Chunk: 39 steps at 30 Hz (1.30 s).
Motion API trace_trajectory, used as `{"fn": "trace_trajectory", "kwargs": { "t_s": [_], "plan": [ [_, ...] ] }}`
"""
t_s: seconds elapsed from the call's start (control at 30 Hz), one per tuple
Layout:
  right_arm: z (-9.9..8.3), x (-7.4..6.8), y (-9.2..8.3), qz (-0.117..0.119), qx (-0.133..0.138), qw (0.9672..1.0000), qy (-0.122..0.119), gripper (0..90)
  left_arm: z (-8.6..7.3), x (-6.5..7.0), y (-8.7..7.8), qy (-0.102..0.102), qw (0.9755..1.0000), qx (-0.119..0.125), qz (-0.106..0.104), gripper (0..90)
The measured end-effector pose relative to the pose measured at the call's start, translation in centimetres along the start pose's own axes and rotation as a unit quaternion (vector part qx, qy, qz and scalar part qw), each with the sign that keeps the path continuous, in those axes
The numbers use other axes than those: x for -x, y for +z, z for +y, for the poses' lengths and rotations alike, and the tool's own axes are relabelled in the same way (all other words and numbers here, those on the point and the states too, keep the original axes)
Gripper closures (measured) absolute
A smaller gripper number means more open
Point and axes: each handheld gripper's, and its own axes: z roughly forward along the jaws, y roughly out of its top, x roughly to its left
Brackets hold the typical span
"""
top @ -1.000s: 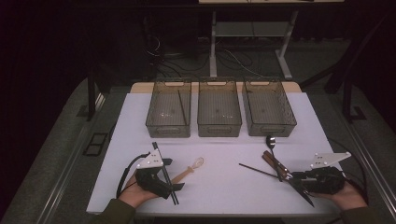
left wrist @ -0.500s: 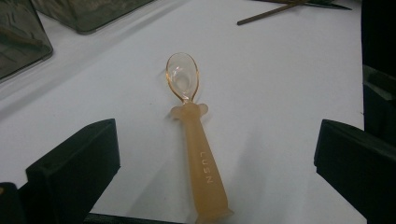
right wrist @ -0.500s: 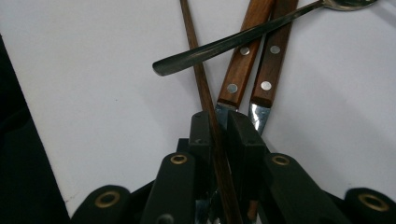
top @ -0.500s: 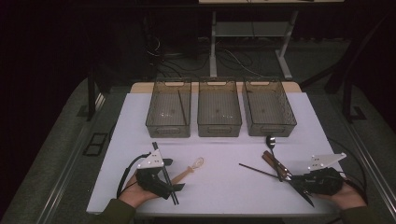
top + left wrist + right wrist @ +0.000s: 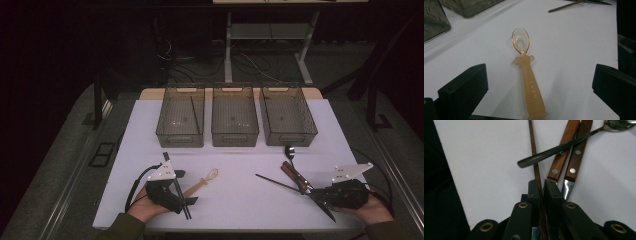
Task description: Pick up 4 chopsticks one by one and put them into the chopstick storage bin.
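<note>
A translucent orange plastic spoon (image 5: 527,75) lies on the white table (image 5: 240,205), bowl pointing away. My left gripper (image 5: 539,72) is open, with a jaw on either side of the spoon's handle (image 5: 202,182) and neither touching it. My right gripper (image 5: 541,185) has just been closing and is shut on a thin dark wooden chopstick (image 5: 534,150), which runs out ahead of the jaws. In the high view the chopstick (image 5: 274,182) points left from my right gripper (image 5: 314,193). My left gripper (image 5: 184,192) rests near the table's front edge.
Two wooden-handled knives (image 5: 570,152) lie just right of the chopstick, with a metal spoon (image 5: 564,146) across them. Three clear bins (image 5: 181,135), (image 5: 235,136), (image 5: 289,135) stand in a row at the back; the left one holds a thin stick (image 5: 194,111).
</note>
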Motion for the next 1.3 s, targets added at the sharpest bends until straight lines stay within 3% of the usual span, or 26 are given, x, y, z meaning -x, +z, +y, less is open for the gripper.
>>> {"fn": "trace_trajectory", "kwargs": {
  "t_s": [0.73, 1.3],
  "plan": [
    [1.1, -1.5, 0.1, 0.045, 0.012, 0.9988, -0.015, 84.7, 0.0, 0.0, 0.0, 0.002, 1.0, 0.001, -0.001, 0.0],
    [3.0, -2.9, 0.0, 0.038, 0.064, 0.9971, -0.016, 84.7, 0.0, 0.0, 0.0, -0.001, 1.0, 0.006, 0.0, 0.0]
  ]
}}
